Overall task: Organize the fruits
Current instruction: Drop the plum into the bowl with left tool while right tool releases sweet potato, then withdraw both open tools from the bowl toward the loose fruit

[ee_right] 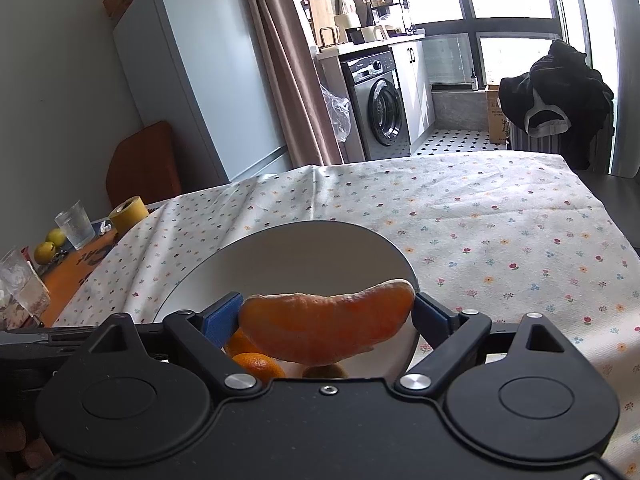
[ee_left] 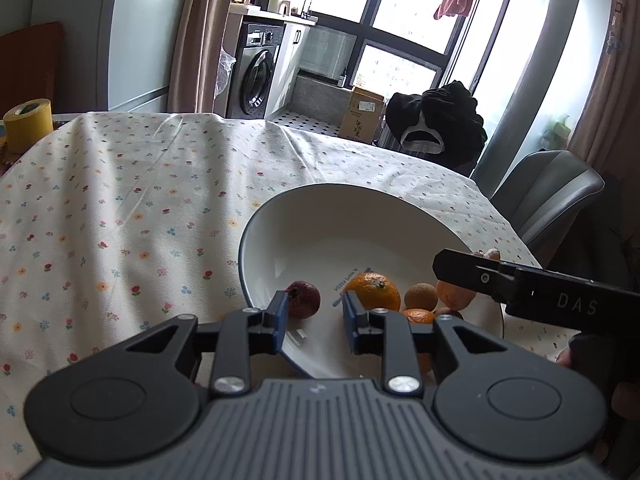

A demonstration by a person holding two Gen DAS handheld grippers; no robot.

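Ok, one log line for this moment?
left gripper: open, at bowl | right gripper: shut on segment, above bowl | in bowl: mandarins, lychee

The left hand-held gripper (ee_left: 314, 322) hangs low and level, its blue-padded fingers (ee_left: 280, 316) parted with nothing between them. The right hand-held gripper (ee_right: 328, 320) reaches in from the right side, nearly crossing ahead of the left, its blue pads (ee_right: 222, 318) pressed against both ends of a peeled orange segment (ee_right: 326, 326). Fingertips of a hand (ee_left: 618, 396) show behind the right tool's handle.
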